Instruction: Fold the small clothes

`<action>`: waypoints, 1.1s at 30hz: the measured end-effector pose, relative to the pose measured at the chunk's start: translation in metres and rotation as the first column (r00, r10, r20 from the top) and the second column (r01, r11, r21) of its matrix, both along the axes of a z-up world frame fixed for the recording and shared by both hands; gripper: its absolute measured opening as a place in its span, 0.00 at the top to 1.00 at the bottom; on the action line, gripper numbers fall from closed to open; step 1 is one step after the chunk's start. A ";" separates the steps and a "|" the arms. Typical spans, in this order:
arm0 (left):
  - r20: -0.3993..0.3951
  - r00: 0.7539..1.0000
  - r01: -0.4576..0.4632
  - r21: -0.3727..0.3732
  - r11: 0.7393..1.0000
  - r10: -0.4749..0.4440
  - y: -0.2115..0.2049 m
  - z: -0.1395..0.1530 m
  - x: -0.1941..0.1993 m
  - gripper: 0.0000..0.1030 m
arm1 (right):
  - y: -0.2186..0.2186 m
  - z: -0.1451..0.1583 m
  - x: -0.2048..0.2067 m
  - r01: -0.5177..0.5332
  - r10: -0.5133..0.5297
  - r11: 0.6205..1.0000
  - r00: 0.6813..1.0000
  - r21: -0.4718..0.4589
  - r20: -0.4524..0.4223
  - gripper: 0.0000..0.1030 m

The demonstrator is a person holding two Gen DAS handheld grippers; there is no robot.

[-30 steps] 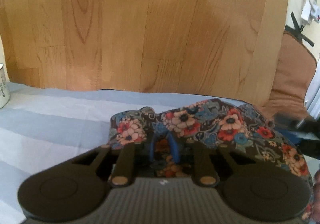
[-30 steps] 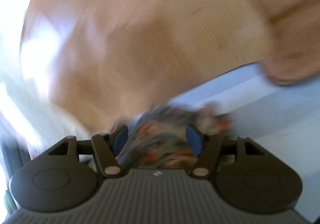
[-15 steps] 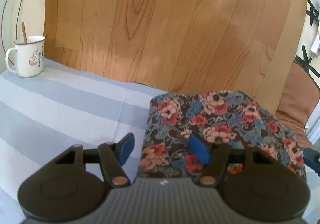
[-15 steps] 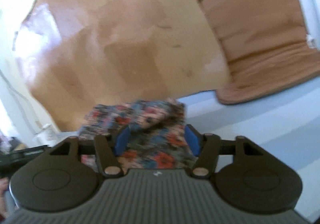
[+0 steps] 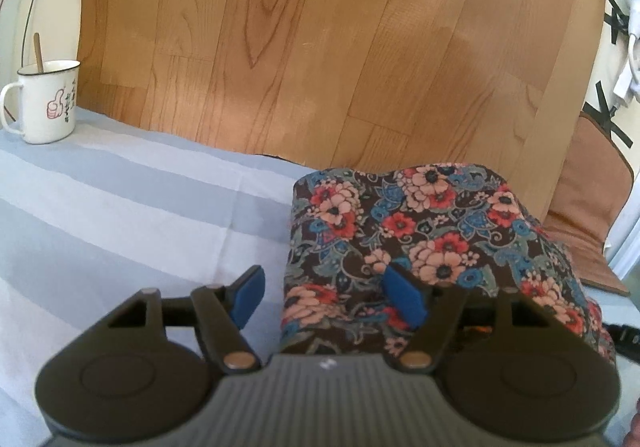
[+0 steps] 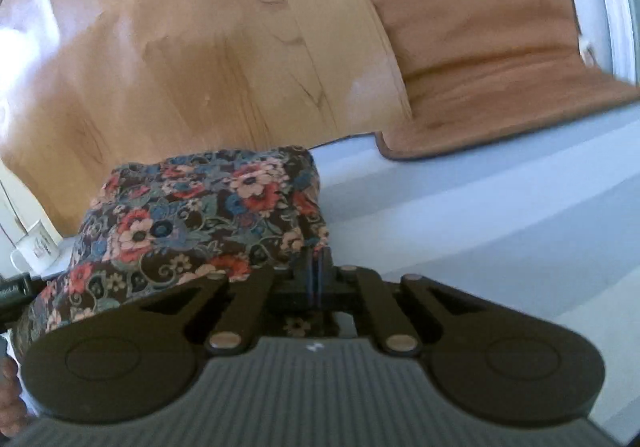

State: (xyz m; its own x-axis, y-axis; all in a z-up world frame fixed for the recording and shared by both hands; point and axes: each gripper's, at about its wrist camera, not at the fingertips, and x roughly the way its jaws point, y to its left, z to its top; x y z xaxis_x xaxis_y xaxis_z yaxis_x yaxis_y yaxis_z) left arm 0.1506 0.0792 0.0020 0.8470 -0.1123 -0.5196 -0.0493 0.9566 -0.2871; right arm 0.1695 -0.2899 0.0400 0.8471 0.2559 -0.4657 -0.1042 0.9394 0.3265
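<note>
Floral-print garment, a small piece of thin patterned cloth, lies bunched in a soft folded heap on the blue-and-white striped cloth that covers the surface, close to the far edge where the wood-grain panel stands behind it. It looks light and limp: it sags over its own folds, holds no shape, and should drape and slide when lifted, so one pinch point is likely to let the rest hang and twist.

The left claw has just been opening and now stands wide; its one blue pad sits over the striped cloth, the other over the garment's near left edge, pressing nothing. The right claw has just been closing and its pads are now together at the garment's near right edge; whether a fold of fabric is caught between them cannot be told, since the pads look to meet with almost nothing between.

The best hold is probably on a hemmed edge or corner, one in each claw, well apart, so the cloth can be drawn taut and laid flat.

A white enamel mug stands well apart at the far left, and a brown cushion lies at the far right.
</note>
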 end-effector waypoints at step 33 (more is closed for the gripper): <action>-0.025 1.000 -0.014 0.033 0.999 0.015 0.004 0.006 -0.004 0.19 | -0.065 -0.025 -0.058 0.028 -0.033 0.842 0.999 0.539 0.000 0.35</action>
